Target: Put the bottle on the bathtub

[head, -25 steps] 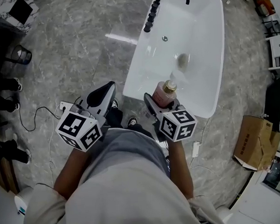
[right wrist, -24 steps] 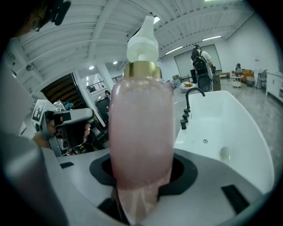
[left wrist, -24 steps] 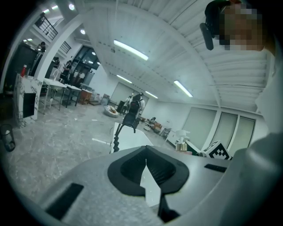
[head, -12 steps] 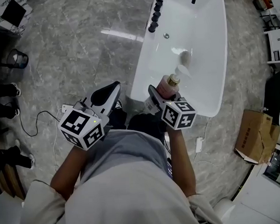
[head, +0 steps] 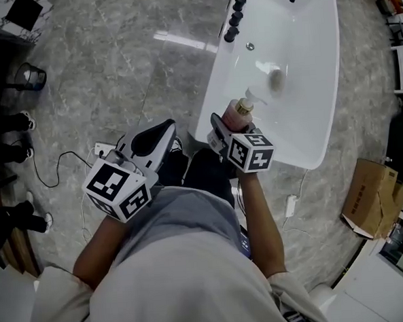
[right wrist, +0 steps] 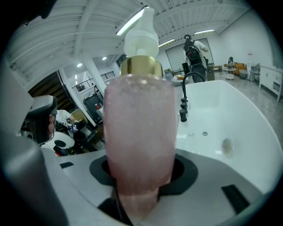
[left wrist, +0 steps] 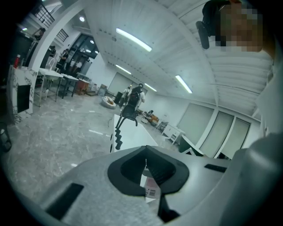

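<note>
Your right claw is clamped on the pink bottle, pads pressing its lower body from both sides; in the right gripper view the bottle stands upright between the jaws, gold collar and white pump on top; its base is lost behind the claw, so I cannot tell whether it touches anything. From the head view, the bottle sits over the near left corner of the white bathtub, right at the rim; the marker cube of that claw hangs just this side of the tub's near edge.

Your left claw has its jaws together, tips meeting in a thin line in the left gripper view, nothing gripped; it hovers over the grey marble floor, just left of the tub and well apart from the bottle.

Farther along the tub, the black faucet stands on the left rim at the far end; the small round drain shows in the basin just beyond the bottle; a greyish thing lies in the basin to its right, too small to make out. A cardboard box rests on the floor off to the right; a cable trails across the floor on the left.
</note>
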`<control>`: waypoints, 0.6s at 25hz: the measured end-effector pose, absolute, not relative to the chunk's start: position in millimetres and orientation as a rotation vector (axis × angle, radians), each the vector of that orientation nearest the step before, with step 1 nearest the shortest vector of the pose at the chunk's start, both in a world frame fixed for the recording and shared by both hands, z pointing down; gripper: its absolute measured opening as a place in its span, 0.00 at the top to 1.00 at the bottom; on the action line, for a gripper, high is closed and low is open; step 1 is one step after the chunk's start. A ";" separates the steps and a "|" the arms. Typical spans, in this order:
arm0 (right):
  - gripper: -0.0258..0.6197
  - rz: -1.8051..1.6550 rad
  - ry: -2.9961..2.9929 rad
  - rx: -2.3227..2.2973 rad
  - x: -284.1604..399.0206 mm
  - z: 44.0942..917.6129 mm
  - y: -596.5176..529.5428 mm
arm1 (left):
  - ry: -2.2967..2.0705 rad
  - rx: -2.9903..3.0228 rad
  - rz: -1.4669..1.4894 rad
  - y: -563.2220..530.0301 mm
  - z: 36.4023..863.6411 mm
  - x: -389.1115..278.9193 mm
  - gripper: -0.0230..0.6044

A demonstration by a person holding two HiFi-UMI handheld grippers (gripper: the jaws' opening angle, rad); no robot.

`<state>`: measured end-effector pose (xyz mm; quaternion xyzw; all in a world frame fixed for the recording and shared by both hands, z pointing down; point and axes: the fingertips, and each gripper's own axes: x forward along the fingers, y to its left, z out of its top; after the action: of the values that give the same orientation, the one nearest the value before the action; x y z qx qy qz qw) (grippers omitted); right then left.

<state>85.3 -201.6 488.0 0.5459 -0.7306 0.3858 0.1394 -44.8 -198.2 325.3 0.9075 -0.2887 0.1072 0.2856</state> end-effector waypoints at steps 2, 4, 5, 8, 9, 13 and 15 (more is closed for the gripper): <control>0.65 1.131 -2.088 1.591 88.3 499.3 -203.8 | -0.764 2.421 0.300 -195.9 327.8 -44.8 0.96; 0.65 1.147 -2.054 1.604 91.4 513.3 -206.3 | -0.751 2.422 0.316 -193.3 330.3 -44.4 0.96; 0.65 1.152 -2.038 1.607 92.4 520.3 -208.0 | -0.748 2.421 0.324 -192.5 331.6 -44.8 0.96; 0.65 1.169 -2.004 1.612 94.0 537.6 -212.0 | -0.754 2.412 0.334 -190.8 334.8 -47.9 0.96; 0.65 1.177 -1.996 1.614 94.5 542.4 -213.5 | -0.759 2.407 0.336 -190.8 336.3 -49.1 0.96; 0.65 1.184 -1.971 1.627 96.9 560.2 -219.2 | -0.772 2.385 0.347 -189.5 343.6 -54.2 0.96; 0.65 1.185 -1.959 1.628 97.9 569.4 -220.6 | -0.772 2.377 0.356 -187.0 347.8 -55.9 0.96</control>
<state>97.9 -220.6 569.4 0.5715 -0.6878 0.4159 0.1652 -55.9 -187.0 347.8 0.8971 -0.2913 0.1344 0.3036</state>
